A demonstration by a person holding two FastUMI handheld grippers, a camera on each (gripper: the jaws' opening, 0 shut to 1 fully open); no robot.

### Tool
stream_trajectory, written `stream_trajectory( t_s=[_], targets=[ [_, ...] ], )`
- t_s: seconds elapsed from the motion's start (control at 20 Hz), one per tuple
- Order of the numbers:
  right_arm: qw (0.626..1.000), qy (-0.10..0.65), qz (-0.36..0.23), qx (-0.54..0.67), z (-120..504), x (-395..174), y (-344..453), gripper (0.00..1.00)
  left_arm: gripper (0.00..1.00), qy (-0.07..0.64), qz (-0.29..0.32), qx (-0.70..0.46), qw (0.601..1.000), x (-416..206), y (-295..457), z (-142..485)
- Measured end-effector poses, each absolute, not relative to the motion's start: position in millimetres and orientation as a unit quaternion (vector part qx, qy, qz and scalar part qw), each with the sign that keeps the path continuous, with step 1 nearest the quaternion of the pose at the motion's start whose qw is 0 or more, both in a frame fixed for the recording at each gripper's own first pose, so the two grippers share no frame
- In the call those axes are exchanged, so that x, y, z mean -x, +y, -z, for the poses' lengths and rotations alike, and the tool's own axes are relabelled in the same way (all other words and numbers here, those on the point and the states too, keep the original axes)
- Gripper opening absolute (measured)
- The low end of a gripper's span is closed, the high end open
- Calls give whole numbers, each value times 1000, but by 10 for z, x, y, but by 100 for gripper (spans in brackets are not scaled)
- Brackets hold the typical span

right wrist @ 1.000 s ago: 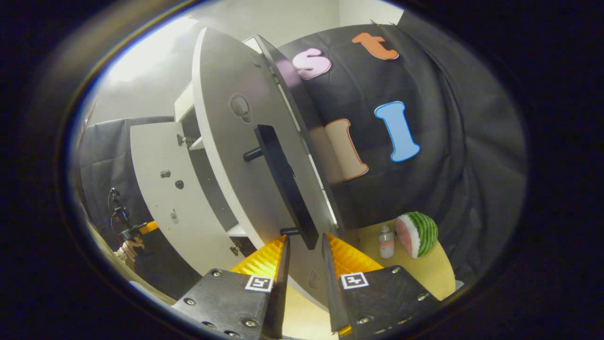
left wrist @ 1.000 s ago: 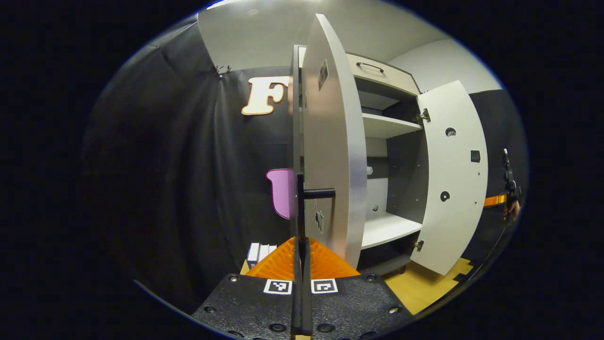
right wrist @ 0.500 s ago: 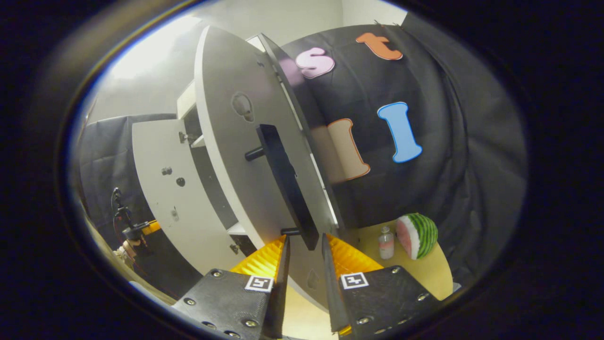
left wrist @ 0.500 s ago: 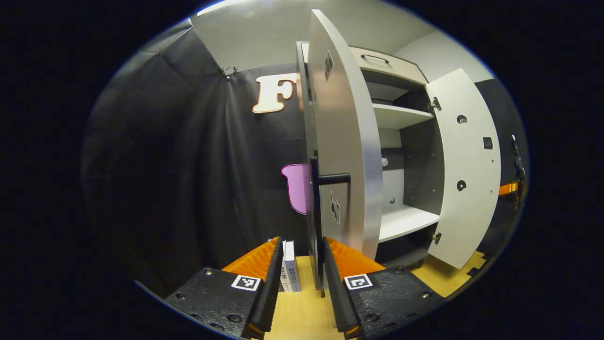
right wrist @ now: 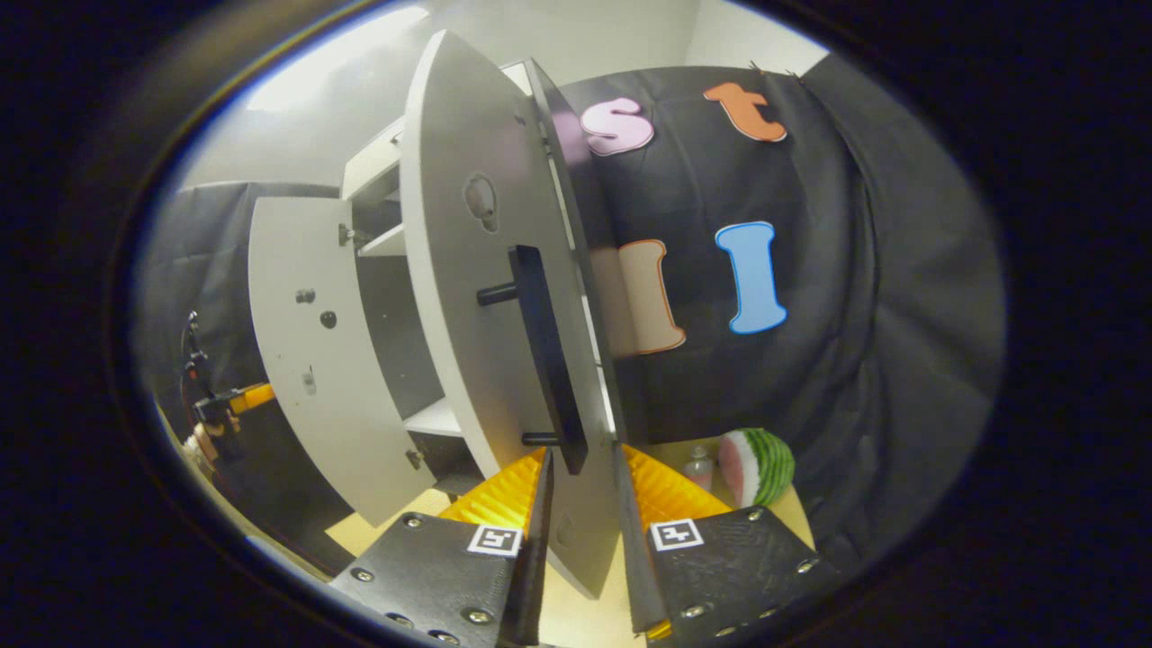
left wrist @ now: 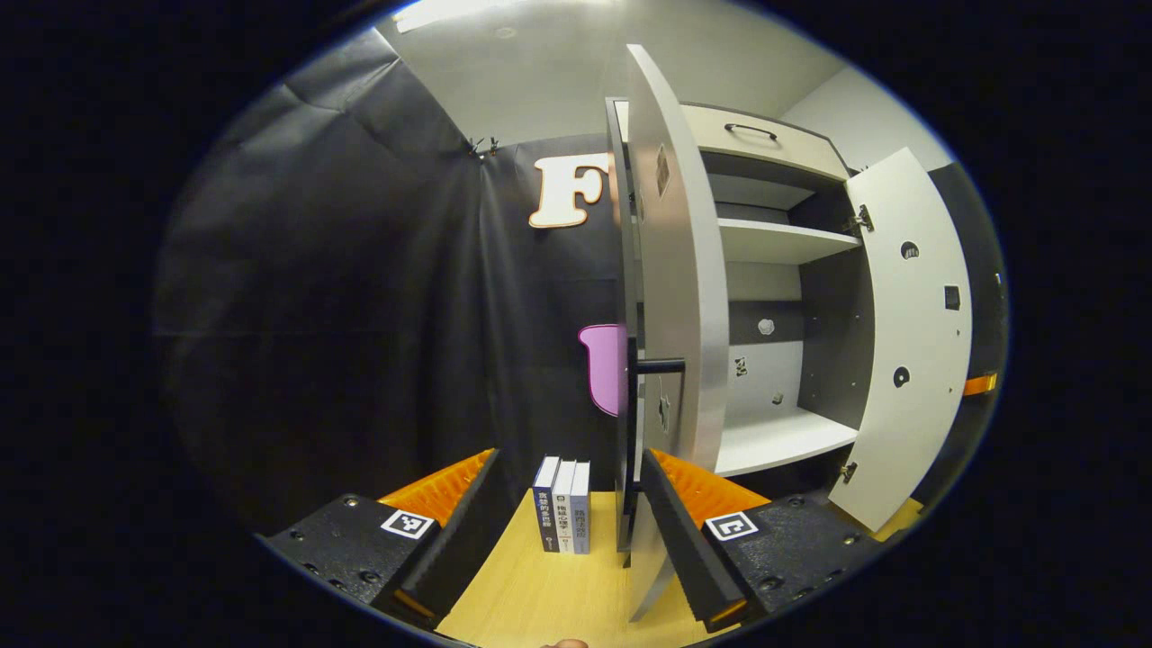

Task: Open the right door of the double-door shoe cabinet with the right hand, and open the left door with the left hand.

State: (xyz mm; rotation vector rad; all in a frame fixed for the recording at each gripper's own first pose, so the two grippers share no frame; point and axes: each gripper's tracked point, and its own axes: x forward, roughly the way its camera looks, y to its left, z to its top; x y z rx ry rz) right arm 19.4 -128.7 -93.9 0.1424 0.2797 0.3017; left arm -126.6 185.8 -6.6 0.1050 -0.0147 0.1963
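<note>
The white shoe cabinet (left wrist: 774, 243) has both doors swung open. In the left gripper view the left door (left wrist: 679, 270) stands edge-on with its black bar handle (left wrist: 633, 405) just ahead. My left gripper (left wrist: 569, 463) is open wide, and the door's lower edge sits close inside its right finger (left wrist: 684, 540). In the right gripper view the right door (right wrist: 468, 297) carries its black handle (right wrist: 547, 360). The handle's lower end hangs between the tips of my right gripper (right wrist: 582, 454). The fingers stand a narrow gap apart and are not pressed on the handle.
Three books (left wrist: 562, 504) stand on the wooden floor (left wrist: 540, 594) left of the left door. A watermelon half (right wrist: 756, 463) and a small bottle (right wrist: 697, 468) sit by the black cloth wall. The other gripper and hand (right wrist: 211, 418) show beyond the left door (right wrist: 306, 333).
My left gripper, shut on the left door's handle a second ago, has opened wide and drawn back. The right gripper has shifted slightly with its finger gap unchanged.
</note>
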Motion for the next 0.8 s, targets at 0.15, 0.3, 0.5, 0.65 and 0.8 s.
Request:
stream_trajectory(
  t_s=[0.15,0.3,0.5,0.65,0.8],
  targets=[
    [979,130,-151,-38,722,19,-1189,37,94,-3,-92,-55,994,1416,1547,-43],
    [979,106,-176,-9,368,227,-861,37,89,-14,-73,-39,996,1500,1089,-208],
    [976,81,-200,-7,35,356,-316,37,94,-30,-32,-32,999,1413,440,-393],
    [970,64,-232,-21,-140,263,206,37,89,-44,6,-28,999,1205,-28,-532],
    [969,46,-243,-12,-232,145,628,37,93,-56,27,-28,998,980,-340,-652]
  ],
)
